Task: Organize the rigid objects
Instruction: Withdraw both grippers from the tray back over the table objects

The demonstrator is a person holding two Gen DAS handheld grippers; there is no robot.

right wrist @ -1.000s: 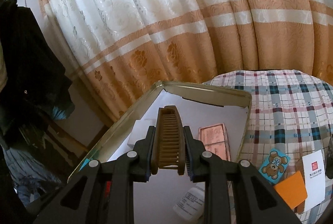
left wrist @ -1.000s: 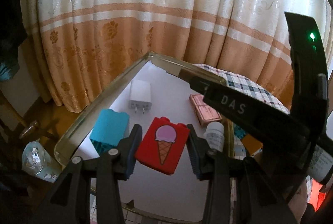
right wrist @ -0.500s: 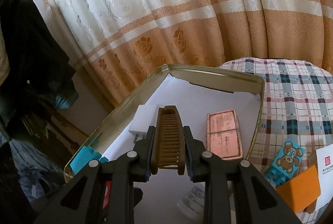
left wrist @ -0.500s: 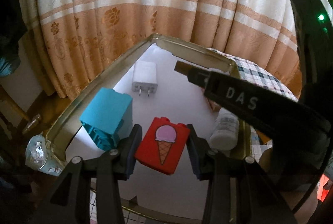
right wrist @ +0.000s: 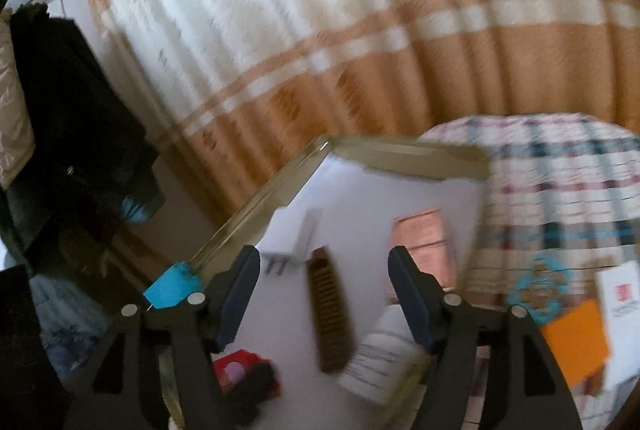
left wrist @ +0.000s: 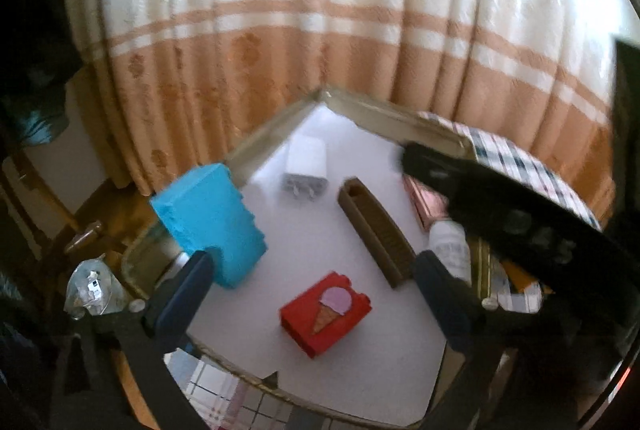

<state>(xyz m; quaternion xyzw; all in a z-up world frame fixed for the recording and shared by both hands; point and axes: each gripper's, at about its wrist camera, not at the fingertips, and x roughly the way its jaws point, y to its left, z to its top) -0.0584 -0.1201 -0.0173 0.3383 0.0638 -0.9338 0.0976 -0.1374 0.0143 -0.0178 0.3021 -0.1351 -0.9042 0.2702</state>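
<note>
Both grippers — left gripper (left wrist: 312, 294), right gripper (right wrist: 324, 294) — gape empty; a careless swing could topple the tall blue plastic block (left wrist: 210, 222) perched at the shallow metal tray (left wrist: 272, 138) rim.

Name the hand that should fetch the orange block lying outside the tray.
Right. Its open gripper views the orange block nearby on the plaid cloth; the left gripper, also open, hangs over the tray.
</note>
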